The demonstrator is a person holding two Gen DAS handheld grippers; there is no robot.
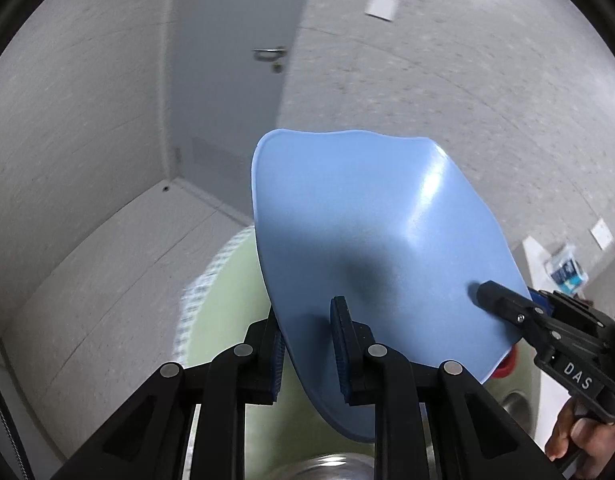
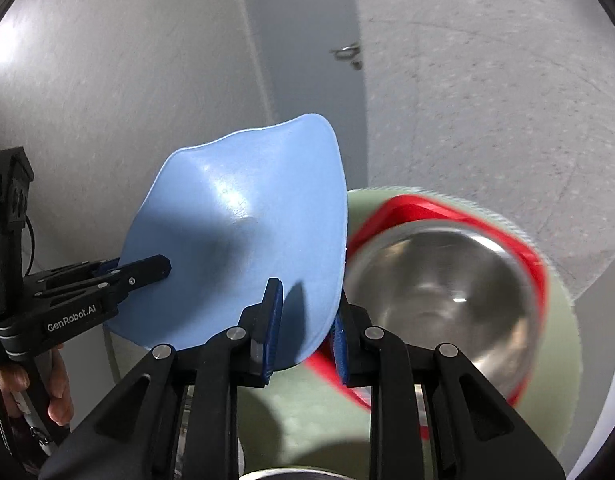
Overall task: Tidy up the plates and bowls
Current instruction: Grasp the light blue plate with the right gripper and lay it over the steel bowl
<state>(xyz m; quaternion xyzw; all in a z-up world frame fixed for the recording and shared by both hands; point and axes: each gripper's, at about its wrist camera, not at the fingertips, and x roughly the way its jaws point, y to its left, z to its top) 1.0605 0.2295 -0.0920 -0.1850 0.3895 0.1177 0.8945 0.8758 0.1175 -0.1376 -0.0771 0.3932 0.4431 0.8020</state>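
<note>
A light blue plate [image 1: 363, 240] is held up in the air, tilted, by both grippers. My left gripper [image 1: 307, 344] is shut on its near rim. My right gripper [image 1: 503, 304] is shut on its right edge, seen from the side. In the right wrist view the blue plate [image 2: 243, 232] fills the middle; my right gripper [image 2: 305, 332] pinches its lower rim and the left gripper [image 2: 147, 270] clamps its left edge. Below to the right a steel bowl [image 2: 443, 304] sits in a red plate [image 2: 519, 248] on a pale green mat [image 2: 563, 340].
The green mat [image 1: 223, 312] with a patterned edge lies under the plate on a white table [image 1: 107, 272]. A grey door with a handle [image 1: 269, 54] stands behind. A small packet [image 1: 565, 270] lies at the right. A steel rim [image 1: 327, 468] shows at the bottom.
</note>
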